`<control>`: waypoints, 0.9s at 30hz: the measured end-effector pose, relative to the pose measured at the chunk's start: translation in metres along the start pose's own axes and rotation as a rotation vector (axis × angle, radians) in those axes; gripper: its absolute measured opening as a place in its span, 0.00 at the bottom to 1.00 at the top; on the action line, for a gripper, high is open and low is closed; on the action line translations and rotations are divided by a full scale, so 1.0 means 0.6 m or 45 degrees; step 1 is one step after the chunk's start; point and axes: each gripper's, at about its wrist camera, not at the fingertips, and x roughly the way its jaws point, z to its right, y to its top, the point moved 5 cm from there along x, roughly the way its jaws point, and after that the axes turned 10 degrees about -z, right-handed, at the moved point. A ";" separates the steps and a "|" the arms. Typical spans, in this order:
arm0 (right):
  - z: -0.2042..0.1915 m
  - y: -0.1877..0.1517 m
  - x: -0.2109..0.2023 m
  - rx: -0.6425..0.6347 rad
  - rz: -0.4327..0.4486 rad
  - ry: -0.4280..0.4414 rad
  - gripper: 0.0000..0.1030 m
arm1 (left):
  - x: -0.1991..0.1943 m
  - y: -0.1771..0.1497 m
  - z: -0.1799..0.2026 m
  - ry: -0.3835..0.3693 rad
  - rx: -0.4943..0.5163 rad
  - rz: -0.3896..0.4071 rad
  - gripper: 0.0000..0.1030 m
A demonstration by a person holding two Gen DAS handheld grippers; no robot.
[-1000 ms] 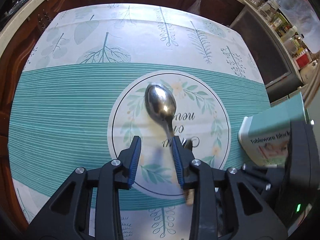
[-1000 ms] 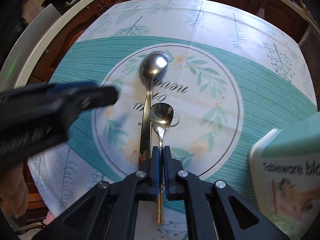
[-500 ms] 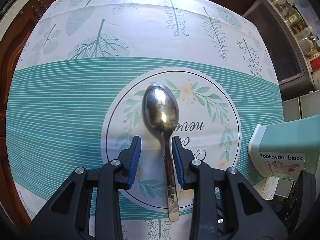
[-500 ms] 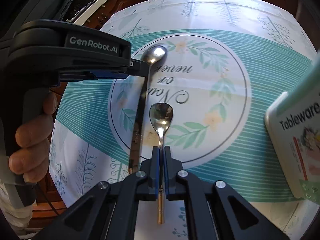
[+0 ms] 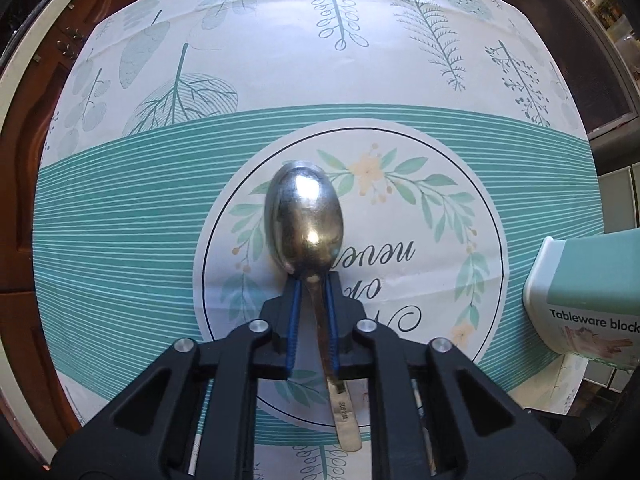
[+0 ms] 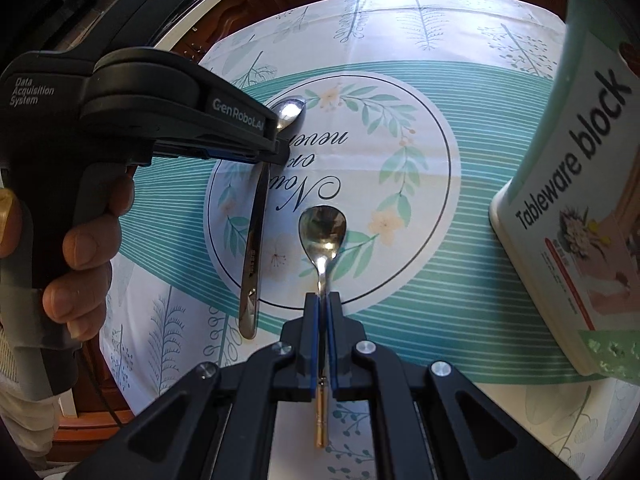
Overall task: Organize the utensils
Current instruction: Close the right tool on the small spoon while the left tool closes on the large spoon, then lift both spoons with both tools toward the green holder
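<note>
The left gripper (image 5: pixel 313 280) is pointed down over the tablecloth (image 5: pixel 120 208), its jaws closing around the neck of the large spoon (image 5: pixel 304 216); the right pad touches the handle, a gap remains at the left. The small spoon (image 6: pixel 322 232) is clamped by its handle in the right gripper (image 6: pixel 322 300). The tableware block (image 6: pixel 580 208) stands to its right.
</note>
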 end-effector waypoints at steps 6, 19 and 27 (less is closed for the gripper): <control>0.003 -0.004 -0.010 0.002 0.022 0.017 0.03 | -0.002 -0.005 -0.001 -0.049 -0.027 0.054 0.05; -0.011 -0.051 -0.100 -0.126 0.350 0.085 0.03 | -0.160 -0.161 -0.048 -0.137 -0.016 0.546 0.05; -0.020 -0.089 -0.173 -0.176 0.601 0.100 0.03 | -0.257 -0.254 -0.015 -0.117 0.059 0.781 0.05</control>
